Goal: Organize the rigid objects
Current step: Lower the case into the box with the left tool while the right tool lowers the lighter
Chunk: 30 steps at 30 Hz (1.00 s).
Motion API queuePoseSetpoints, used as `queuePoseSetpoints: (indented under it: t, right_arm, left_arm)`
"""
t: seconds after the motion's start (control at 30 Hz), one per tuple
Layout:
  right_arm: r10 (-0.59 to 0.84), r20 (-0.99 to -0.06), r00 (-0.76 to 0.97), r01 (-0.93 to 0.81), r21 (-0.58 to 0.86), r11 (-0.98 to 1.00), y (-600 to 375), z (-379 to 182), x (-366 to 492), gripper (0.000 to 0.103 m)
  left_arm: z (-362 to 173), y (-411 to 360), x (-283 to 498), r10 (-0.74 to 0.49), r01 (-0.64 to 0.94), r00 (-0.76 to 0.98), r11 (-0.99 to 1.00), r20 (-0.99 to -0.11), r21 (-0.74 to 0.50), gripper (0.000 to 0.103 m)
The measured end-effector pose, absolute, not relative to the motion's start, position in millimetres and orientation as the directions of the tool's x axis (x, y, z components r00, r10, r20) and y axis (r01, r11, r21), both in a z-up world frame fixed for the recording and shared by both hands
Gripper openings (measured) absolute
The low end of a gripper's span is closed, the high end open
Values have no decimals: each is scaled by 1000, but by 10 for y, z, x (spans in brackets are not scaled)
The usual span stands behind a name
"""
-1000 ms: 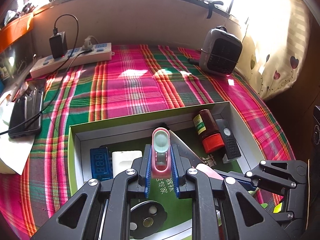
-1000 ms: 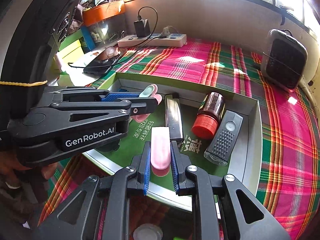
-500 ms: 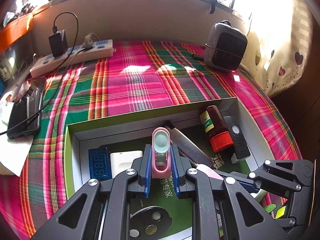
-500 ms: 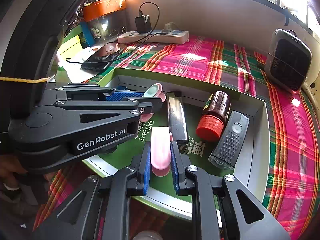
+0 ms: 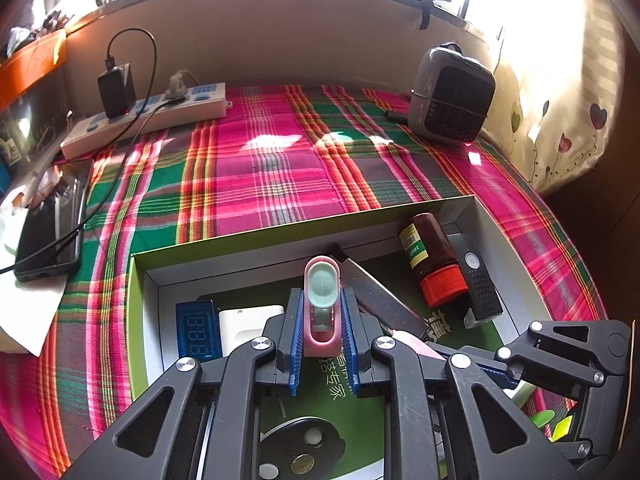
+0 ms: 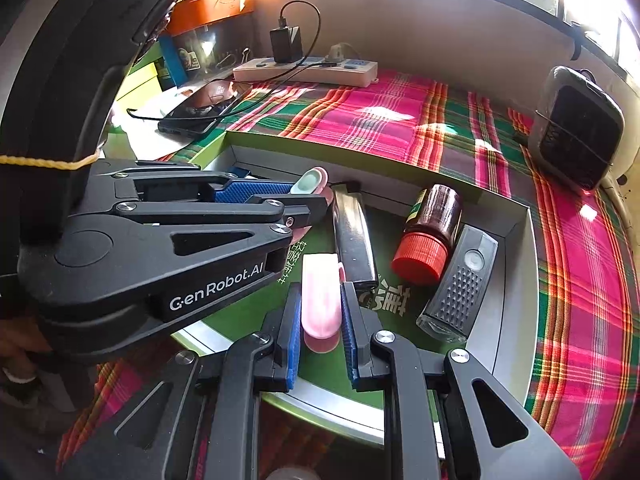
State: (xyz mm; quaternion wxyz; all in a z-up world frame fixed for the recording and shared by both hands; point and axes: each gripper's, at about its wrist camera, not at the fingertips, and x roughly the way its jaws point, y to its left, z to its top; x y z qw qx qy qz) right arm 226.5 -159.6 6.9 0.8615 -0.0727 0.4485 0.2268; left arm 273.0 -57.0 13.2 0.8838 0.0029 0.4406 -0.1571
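Observation:
An open box [image 5: 280,236] with a green floor lies on the plaid cloth. My left gripper [image 5: 320,312] is shut on a pink piece with a mint oval insert [image 5: 321,284] and holds it above the box's left half. In the right wrist view, my right gripper [image 6: 320,300] is shut on a plain pink cap [image 6: 320,280] over the box's near side. There the left gripper [image 6: 304,196] and its pink piece [image 6: 310,181] reach in from the left, just beyond the cap. The two pink parts are apart.
Inside the box lie a brown bottle with a red cap [image 6: 436,216], a black grid-faced device [image 6: 464,280], a long black bar [image 6: 354,232], a blue digit display [image 5: 198,330] and a white block [image 5: 248,324]. A power strip [image 5: 148,120], phone [image 5: 52,220] and small heater [image 5: 452,92] sit beyond.
Both grippers stay shut on their pink pieces. The views drift only slightly, and nothing in the box has moved.

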Motion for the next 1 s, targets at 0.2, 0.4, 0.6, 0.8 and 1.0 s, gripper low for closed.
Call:
queuePoseSetpoints:
  t: [0.2,0.4,0.6,0.8,1.0]
  right_arm:
    - [328,-804,495,-455,82,887,-1597,72,2264,19]
    - [331,-803,495,-455,85,886,-1602,73,2257,19]
    - [328,-805,495,-458,79,885,-1593,72,2257,19]
    - [325,-805,496,-459,75,885,-1587,73,2257,19]
    - [322,-806,497,-457,73,887,-1588,73,2257,21]
  left_arm:
    - [132,-575,2730,-271,281,565,951,-780,-127,17]
    - [131,-579,2728,-270,280,565,952,-780,-126,17]
    - [132,-582,2727,-270,281,565,951,-780,-125,18]
    - [132,-590,2729,-272,285,565,950,-779,-125,20]
    - [132,-590,2723,-274,287,564,950,-779,-126,22]
